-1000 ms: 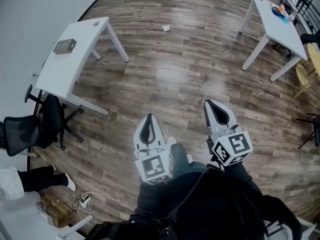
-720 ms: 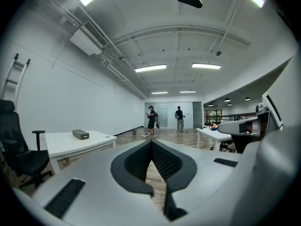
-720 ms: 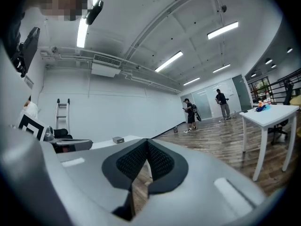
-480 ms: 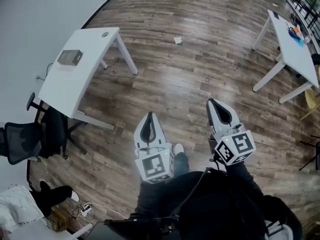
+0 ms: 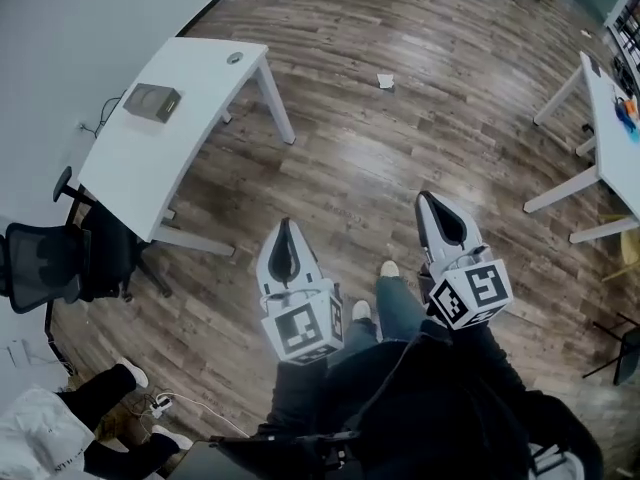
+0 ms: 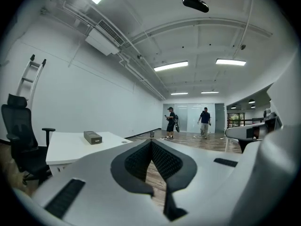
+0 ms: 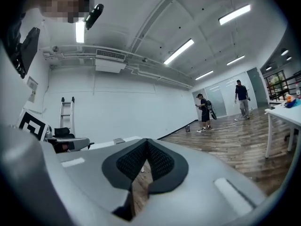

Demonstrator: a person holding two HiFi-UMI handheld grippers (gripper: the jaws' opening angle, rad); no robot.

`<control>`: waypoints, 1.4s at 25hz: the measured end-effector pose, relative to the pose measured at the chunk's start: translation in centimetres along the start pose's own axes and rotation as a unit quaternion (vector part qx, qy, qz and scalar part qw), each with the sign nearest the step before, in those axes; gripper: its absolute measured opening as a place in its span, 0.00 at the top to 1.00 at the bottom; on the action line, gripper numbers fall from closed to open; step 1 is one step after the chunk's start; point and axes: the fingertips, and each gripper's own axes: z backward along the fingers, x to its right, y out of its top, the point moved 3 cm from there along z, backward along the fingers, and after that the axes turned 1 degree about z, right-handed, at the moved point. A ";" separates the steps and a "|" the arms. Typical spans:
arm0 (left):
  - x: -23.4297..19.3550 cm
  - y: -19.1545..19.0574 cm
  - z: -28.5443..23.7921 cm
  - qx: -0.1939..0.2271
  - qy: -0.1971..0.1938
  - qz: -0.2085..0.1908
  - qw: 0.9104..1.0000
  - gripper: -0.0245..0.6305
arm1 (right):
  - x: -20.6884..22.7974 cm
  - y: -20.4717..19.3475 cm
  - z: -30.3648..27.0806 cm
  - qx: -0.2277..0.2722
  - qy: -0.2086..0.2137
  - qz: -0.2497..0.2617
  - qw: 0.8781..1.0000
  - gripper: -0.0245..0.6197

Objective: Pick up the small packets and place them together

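Both claws were pinched fully together with nothing between the pads. My left claw and right claw pointed level toward twelve o'clock, side by side above my legs. I read that as a posture for crossing the room rather than for any pick.

No small packets showed in any view, so I could not say where they lay. The white counter at ten o'clock bore only a grey box near its far end. A second counter at the three o'clock edge carried some coloured things, too small to name. A white scrap lay on the wooden floor at about one o'clock, well apart from both counters.

I judged the task not yet begun. The claws would need to open once the packets came within reach.
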 end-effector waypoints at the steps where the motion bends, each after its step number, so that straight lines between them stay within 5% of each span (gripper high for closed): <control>1: -0.3 -0.3 -1.0 -0.003 0.008 0.000 1.000 0.96 | 0.2 -0.1 -1.5 -0.003 0.008 0.000 1.000 0.96; 11: -6.1 1.6 -13.6 0.007 0.158 0.014 0.987 0.96 | 1.6 2.0 -22.4 -0.032 0.163 0.020 0.986 0.96; 17: -9.3 2.9 -17.1 0.021 0.276 0.028 0.960 0.96 | -0.5 2.6 -32.5 -0.043 0.276 0.040 0.959 0.96; 23: -13.5 2.2 -17.1 0.018 0.350 0.050 0.935 0.96 | -5.0 0.9 -38.4 -0.061 0.331 0.061 0.940 0.96; 28: -18.1 2.0 -17.6 0.021 0.390 0.054 0.919 0.96 | -9.6 -0.4 -42.9 -0.068 0.366 0.064 0.926 0.96; 35: -29.0 3.4 -21.1 0.031 0.398 0.046 0.916 0.96 | -17.8 -2.6 -51.7 -0.078 0.385 0.064 0.917 0.96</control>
